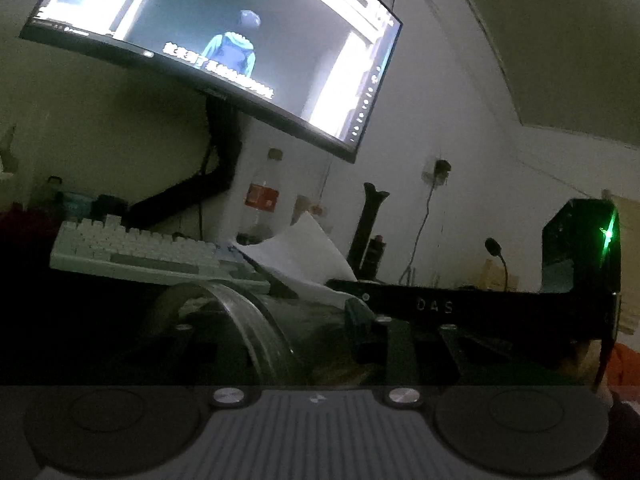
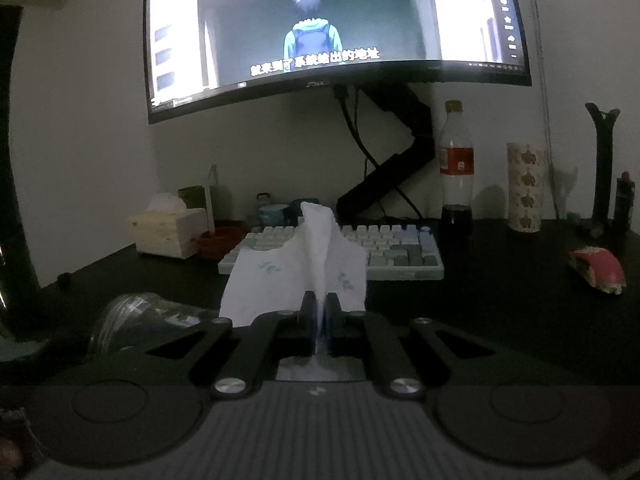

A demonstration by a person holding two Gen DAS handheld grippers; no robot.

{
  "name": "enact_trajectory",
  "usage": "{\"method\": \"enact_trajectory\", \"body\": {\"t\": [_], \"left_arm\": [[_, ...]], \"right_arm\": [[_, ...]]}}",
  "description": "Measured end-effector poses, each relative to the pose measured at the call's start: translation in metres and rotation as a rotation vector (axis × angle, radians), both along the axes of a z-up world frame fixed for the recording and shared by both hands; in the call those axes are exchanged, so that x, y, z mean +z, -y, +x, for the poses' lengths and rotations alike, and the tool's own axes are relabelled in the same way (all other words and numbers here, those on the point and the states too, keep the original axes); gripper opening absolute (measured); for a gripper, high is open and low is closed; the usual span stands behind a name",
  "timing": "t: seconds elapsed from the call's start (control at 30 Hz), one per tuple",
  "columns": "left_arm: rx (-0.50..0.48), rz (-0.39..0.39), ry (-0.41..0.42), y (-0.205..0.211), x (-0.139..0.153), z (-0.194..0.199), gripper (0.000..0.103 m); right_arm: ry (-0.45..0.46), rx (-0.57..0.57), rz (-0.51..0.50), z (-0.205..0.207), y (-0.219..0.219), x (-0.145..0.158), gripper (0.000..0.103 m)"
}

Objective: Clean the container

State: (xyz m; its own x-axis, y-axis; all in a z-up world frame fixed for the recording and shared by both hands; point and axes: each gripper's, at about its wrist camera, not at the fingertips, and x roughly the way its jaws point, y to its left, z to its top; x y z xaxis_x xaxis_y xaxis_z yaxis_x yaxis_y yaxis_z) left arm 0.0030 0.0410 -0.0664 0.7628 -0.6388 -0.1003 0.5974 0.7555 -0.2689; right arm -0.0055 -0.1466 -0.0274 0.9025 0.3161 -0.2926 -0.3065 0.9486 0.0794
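A clear plastic container (image 1: pixel 256 320) lies on its side on the dark desk, mouth toward the left. My left gripper (image 1: pixel 316 320) is closed around it. The blue pad of its right finger (image 1: pixel 356 312) presses the container's side, and the left finger is hidden behind the rim. In the right wrist view the container (image 2: pixel 148 320) shows low on the left. My right gripper (image 2: pixel 319 304) is shut on a white tissue (image 2: pixel 304 264) that stands up between its pads. From the left wrist, that tissue (image 1: pixel 304 256) and the right gripper's black body (image 1: pixel 440 304) sit just right of the container.
A pale keyboard (image 2: pixel 384 248) lies under a large lit monitor (image 2: pixel 320 28) on an arm. A cola bottle (image 2: pixel 456 168), patterned roll (image 2: pixel 526 188), black stand (image 2: pixel 604 160) and red object (image 2: pixel 596 268) are at the right. A tissue box (image 2: pixel 168 232) and mugs (image 2: pixel 276 212) are at the left.
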Motion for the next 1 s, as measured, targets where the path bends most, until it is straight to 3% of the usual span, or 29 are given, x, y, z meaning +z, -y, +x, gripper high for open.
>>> {"method": "enact_trajectory", "body": {"t": [0.17,0.2,0.27,0.33,0.43,0.5,0.57,0.6,0.73,0.83,1.0], "left_arm": [[-0.038,-0.011,-0.018,-0.004,0.000,0.005,0.028],[-0.058,0.021,-0.014,-0.003,0.001,0.003,0.030],[-0.103,0.103,-0.010,0.003,0.003,-0.001,0.049],[-0.152,0.203,-0.029,0.012,0.001,-0.004,0.056],[-0.179,0.275,-0.148,0.021,-0.006,0.007,0.056],[-0.185,0.258,-0.215,0.020,-0.009,0.015,0.054],[-0.197,0.216,-0.256,0.014,-0.007,0.018,0.034],[-0.207,0.196,-0.276,0.012,-0.006,0.019,0.032],[-0.138,0.190,-0.188,0.021,0.002,0.006,0.012],[-0.059,0.143,-0.212,0.024,0.004,0.008,0.011],[-0.101,0.169,-0.224,0.028,-0.004,0.013,0.012]], "right_arm": [[0.011,-0.001,0.018,0.005,0.001,-0.005,0.007],[0.013,-0.005,0.012,0.006,0.001,-0.006,0.007],[0.013,-0.012,-0.004,0.007,0.000,-0.006,0.007],[0.008,-0.011,0.003,0.007,0.001,-0.006,0.007],[0.007,-0.011,0.007,0.008,0.001,-0.006,0.007],[0.008,-0.012,0.005,0.007,0.001,-0.006,0.007],[0.012,-0.014,-0.004,0.006,0.000,-0.006,0.007],[0.012,-0.015,-0.006,0.006,0.000,-0.006,0.007],[0.006,-0.022,0.016,0.004,0.002,-0.002,0.007],[0.011,0.000,0.027,0.000,0.001,0.002,0.007],[-0.007,0.093,0.022,0.002,-0.008,0.005,0.007]]}}
